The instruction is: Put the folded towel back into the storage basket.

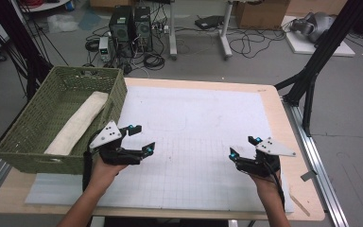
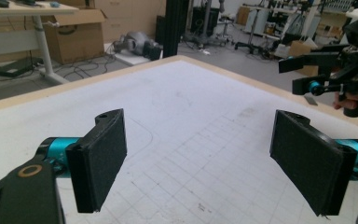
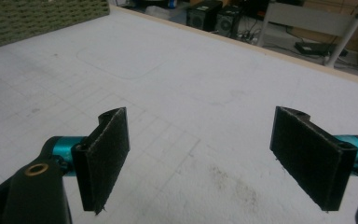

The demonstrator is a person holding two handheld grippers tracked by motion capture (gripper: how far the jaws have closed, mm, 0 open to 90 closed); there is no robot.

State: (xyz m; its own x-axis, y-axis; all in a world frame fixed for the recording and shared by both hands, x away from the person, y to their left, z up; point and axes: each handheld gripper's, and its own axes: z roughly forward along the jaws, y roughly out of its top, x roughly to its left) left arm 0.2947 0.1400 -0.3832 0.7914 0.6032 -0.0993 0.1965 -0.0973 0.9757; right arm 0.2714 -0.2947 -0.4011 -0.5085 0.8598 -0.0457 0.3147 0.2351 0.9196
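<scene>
Left gripper (image 1: 138, 139): it is hovering over the white mat (image 1: 198, 123) just beside the basket's near right corner; its jaws are standing wide apart and are holding nothing.
Right gripper (image 1: 244, 147): it is hovering over the right part of the mat, well apart from the basket; its jaws are also spread wide and are gripping nothing.
Rolled towel (image 1: 78, 123): it is lying inside the green woven basket (image 1: 26, 127), along its length, close to the right wall.
Look of the towel: cream-white, soft, rolled into a long loose cylinder; its near end is resting against the front wall.
Basket position: it is sitting on the left edge of the bench (image 1: 302, 189), partly hanging past it.
Risk 1: in my judgement, the left jaws may be catching the woven rim when reaching in, and this could be pushing the basket off the edge.
Risk 2: a grip on one end only could be letting the roll unwind and sag.
</scene>
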